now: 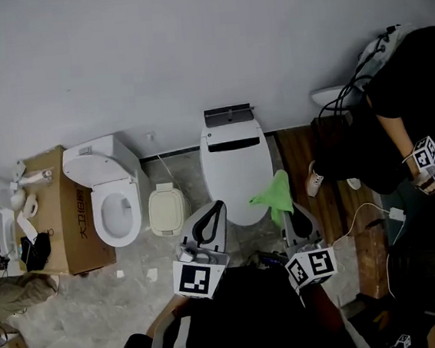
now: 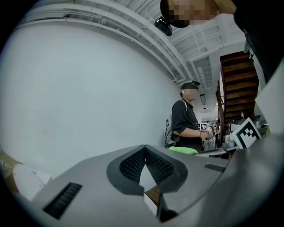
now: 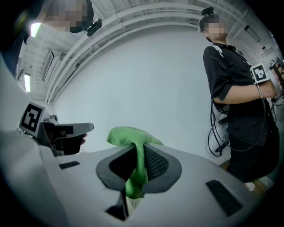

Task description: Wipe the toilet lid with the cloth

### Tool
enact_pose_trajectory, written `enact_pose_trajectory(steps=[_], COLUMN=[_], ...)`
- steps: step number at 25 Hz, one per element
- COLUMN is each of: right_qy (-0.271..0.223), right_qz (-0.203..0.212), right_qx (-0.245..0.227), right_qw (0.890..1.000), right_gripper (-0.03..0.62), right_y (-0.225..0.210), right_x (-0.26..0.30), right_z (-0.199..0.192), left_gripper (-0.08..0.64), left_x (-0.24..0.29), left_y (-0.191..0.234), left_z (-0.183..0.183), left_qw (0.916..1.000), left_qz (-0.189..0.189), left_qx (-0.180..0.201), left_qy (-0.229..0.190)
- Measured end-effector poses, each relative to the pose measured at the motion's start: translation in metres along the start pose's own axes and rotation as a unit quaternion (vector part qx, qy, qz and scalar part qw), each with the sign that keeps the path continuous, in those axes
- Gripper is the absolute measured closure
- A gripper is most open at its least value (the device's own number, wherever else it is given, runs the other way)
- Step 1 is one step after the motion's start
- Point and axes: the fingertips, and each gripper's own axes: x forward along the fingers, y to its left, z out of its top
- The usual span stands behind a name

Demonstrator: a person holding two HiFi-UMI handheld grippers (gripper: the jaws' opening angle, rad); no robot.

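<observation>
right tongs [image 3: 139, 150] clamped on green cloth [image 3: 128, 134], left tongs [image 2: 145, 150] closed empty, toilet lid [image 1: 236, 167] only in head view

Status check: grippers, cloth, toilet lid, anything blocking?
Left gripper shut, empty. Right gripper shut on green cloth. Cloth at near right edge of closed toilet lid, contact unclear. Nothing on lid; bystander off right.
</observation>
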Motion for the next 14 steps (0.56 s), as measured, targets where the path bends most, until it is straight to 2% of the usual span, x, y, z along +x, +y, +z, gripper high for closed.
enact_pose_trajectory(steps=[14], right_qy=[-0.002], right_qz=[0.001], right_qx=[-0.002], right_qw=[1.0], right_gripper=[0.546], right_y=[-0.003], right_x=[-0.009], right_z=[-0.001], left_gripper=[0.552], left_x=[-0.001], left_y=[-0.013], left_z=[0.001], left_qw=[0.9999], left_qz=[-0.008], left_qx=[-0.006], left_qy=[-0.006])
